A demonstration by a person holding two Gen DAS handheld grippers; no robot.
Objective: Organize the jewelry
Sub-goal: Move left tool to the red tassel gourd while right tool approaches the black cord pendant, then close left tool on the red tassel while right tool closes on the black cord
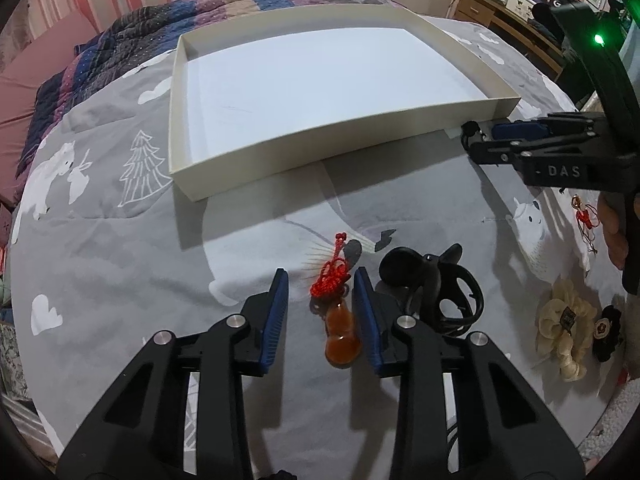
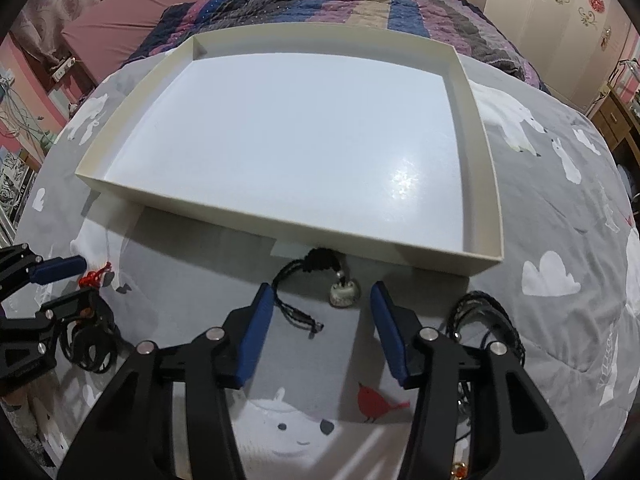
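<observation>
Your left gripper (image 1: 320, 304) straddles the orange gourd-shaped pendant with a red knotted cord (image 1: 339, 332), which lies on the grey quilt printed with white bears, trees and clouds (image 1: 120, 248). The gourd sits between the two blue-padded fingers (image 1: 276, 320), much nearer the right-hand pad, and the jaws stand partly open around it; you cannot tell whether that pad already touches the gourd, and the other pad is clearly apart from it. The red knot runs up past the fingertips toward the shallow cream cardboard tray with a white floor (image 1: 224, 176).

Your right gripper (image 2: 322, 312) hangs over the small pale stone pendant on a black braided cord (image 2: 343, 294), which lies just beside the tray's near wall (image 2: 360, 246). Its jaws are about half open, and neither pad touches the pendant or the cord, whose loose black ends trail toward the left pad.

Outward from there: a black looped cord bracelet (image 1: 440, 292) lies just right of your left gripper, and a coil of dark braided cords (image 2: 492, 320) lies just right of your right gripper. In the left wrist view, a cream fabric flower ornament (image 1: 564, 328) and a small black flower piece (image 1: 606, 330) sit near the quilt's right edge, with another red-tasselled charm (image 1: 583, 216) above them. A dark patchwork blanket in blue and purple (image 2: 320, 0) lies behind the tray.
</observation>
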